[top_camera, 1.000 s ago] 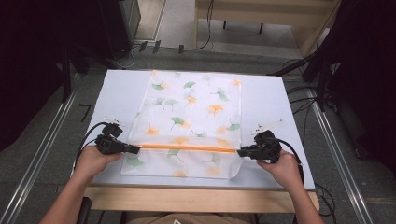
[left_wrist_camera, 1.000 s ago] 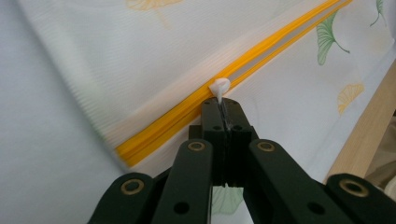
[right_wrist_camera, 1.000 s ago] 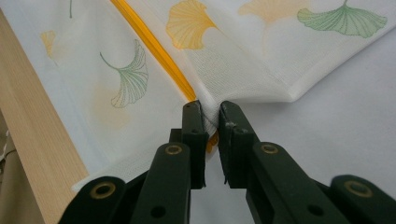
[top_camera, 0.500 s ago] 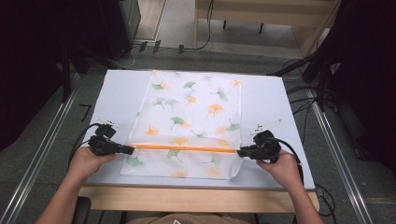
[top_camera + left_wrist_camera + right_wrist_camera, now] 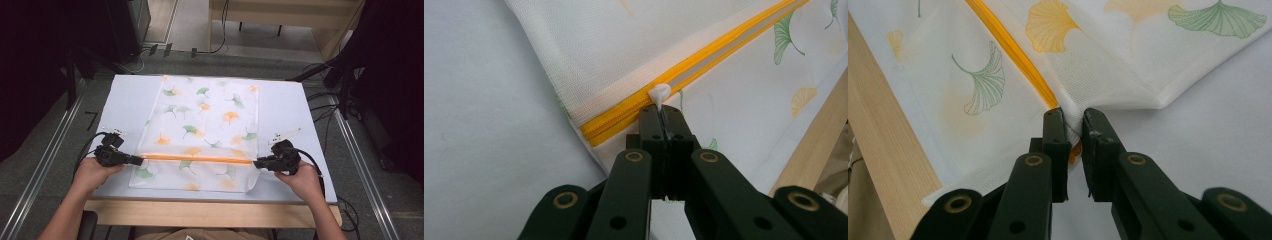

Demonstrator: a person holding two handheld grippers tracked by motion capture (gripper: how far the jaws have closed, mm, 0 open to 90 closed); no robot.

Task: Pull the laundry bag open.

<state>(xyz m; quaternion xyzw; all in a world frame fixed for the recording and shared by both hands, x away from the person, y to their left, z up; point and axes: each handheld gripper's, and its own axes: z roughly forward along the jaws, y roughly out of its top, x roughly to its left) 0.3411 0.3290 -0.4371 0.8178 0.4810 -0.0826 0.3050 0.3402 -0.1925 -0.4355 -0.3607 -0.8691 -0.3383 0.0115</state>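
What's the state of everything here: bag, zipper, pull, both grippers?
mesh bag: lying flat on the table, right edge bunched up at the gripper.
zipper: closed along the stretch in view, drawn taut between the grippers.
zipper pull: near the zipper's left end, pinched.
left gripper: shut on the zipper pull.
right gripper: shut on the bag's right edge at the zipper end.

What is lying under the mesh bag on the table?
The bag lies flat on the white table, which shows all around it. Its mesh is pale, but what lies directly beneath stays covered; no bulge shows. The left gripper pinches the white zipper pull.
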